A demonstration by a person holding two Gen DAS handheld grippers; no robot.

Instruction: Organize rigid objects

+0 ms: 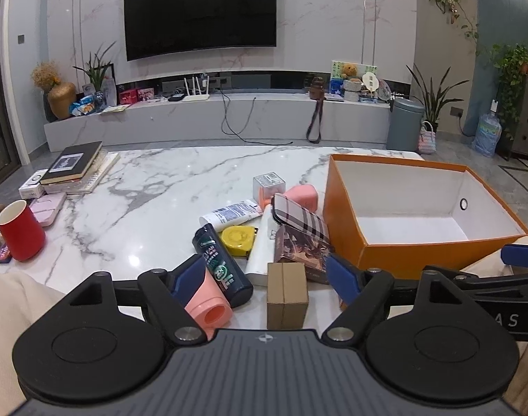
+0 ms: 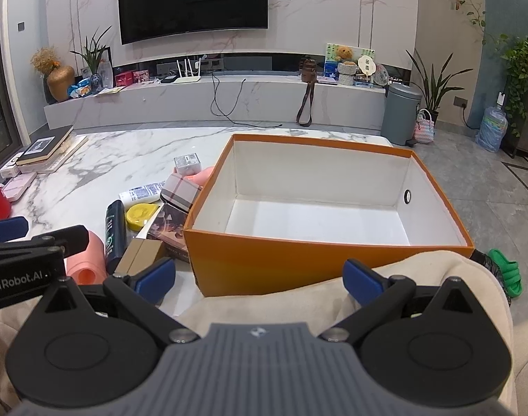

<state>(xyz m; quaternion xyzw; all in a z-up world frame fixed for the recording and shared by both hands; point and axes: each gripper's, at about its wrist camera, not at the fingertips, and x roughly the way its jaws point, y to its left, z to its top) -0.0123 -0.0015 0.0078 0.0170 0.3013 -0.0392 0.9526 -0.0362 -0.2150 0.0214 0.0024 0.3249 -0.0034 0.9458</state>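
An open orange box point(image 1: 420, 256) with a white, bare inside stands at the right of the marble table point(image 1: 153, 187). Left of it lies a heap: a pink bottle point(image 1: 208, 303), a dark bottle point(image 1: 219, 263), a yellow tape measure point(image 1: 238, 239), a white tube point(image 1: 229, 213), a plaid case point(image 1: 300, 220) and a small brown carton point(image 1: 286, 294). My left gripper point(image 1: 264, 279) stands open low over the heap's near end, with the pink bottle, dark bottle and carton between its fingers. My right gripper point(image 2: 260, 277) is open before the orange box point(image 2: 264, 260), holding nothing.
A red cup point(image 1: 21, 230) stands at the table's left edge, with a pink flat case point(image 1: 47, 209) and stacked books point(image 1: 75, 163) behind it. A cream cloth point(image 2: 333, 298) lies under the right gripper. A bin point(image 2: 401, 114) stands on the floor beyond.
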